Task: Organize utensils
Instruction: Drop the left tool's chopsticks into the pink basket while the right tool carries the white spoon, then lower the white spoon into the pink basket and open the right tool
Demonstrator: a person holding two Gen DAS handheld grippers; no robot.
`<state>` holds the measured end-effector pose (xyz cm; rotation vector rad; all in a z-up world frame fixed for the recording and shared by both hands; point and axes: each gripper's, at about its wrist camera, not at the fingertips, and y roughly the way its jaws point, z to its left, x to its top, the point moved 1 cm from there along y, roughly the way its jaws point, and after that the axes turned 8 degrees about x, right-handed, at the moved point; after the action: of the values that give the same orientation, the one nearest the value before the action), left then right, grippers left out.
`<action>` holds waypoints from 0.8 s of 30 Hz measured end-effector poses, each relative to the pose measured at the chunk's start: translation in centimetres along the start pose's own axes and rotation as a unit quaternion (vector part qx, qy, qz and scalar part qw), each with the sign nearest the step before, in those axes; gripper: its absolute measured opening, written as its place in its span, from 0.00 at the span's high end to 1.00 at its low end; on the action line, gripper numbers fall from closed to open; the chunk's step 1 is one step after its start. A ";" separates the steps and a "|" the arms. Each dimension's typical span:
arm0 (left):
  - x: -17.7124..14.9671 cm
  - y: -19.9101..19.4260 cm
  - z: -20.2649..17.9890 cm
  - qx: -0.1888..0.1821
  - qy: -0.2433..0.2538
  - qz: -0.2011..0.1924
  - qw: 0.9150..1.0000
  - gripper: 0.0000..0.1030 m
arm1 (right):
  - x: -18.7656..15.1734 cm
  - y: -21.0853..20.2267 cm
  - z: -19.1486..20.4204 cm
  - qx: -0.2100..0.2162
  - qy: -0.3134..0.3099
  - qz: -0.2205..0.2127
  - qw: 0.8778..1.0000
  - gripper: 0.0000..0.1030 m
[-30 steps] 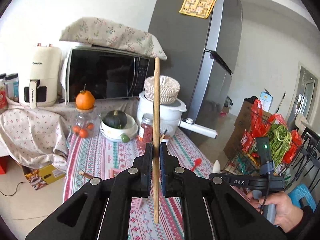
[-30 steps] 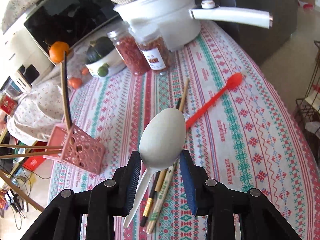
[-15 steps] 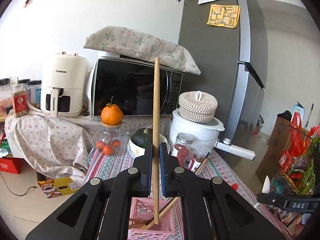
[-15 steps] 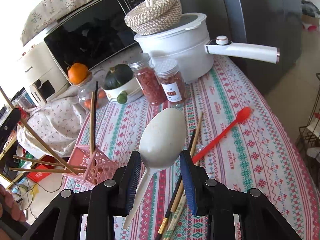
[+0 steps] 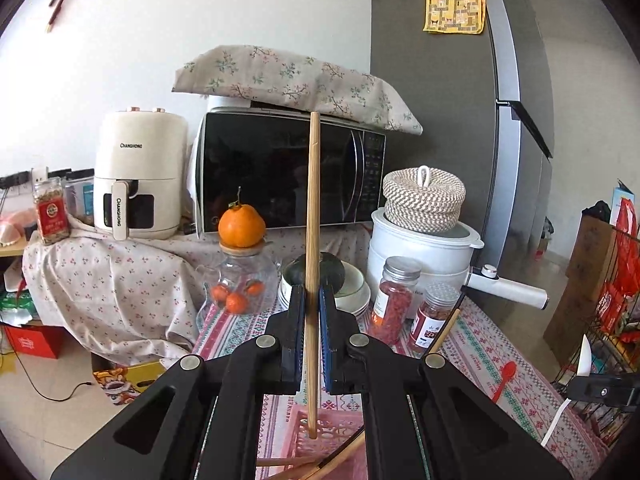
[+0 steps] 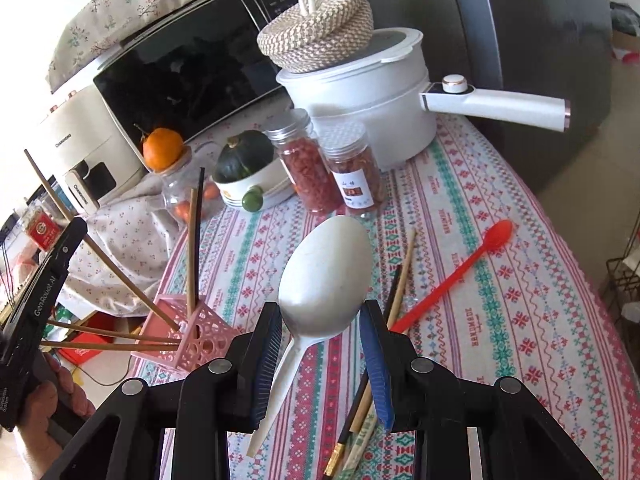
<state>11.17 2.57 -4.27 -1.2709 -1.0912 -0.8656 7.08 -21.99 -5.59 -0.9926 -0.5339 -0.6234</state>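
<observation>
Jaws pinch pale wooden chopstick (image 5: 312, 216) upright.

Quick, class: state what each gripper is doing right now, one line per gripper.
Left gripper: shut on a wooden chopstick, tip over the pink basket.
Right gripper: shut on a white spoon.

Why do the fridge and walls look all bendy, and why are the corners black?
Both wrist views use a fisheye lens: in the left view it bows the fridge edge, in the right view it tilts the microwave. The black corners are the lens's round rim. Both look sharp and daylit, with reflections on the microwave door.
</observation>
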 end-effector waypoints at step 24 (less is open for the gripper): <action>2.3 -6.0 3.7 -0.039 -0.046 0.116 0.991 0.08 | 0.4 0.1 2.7 -0.003 -0.023 -0.030 0.999 0.65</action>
<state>5.57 5.65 -0.44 -1.4837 -0.9654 -0.6840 7.10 -19.63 -4.19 -1.0009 -0.6051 -0.6567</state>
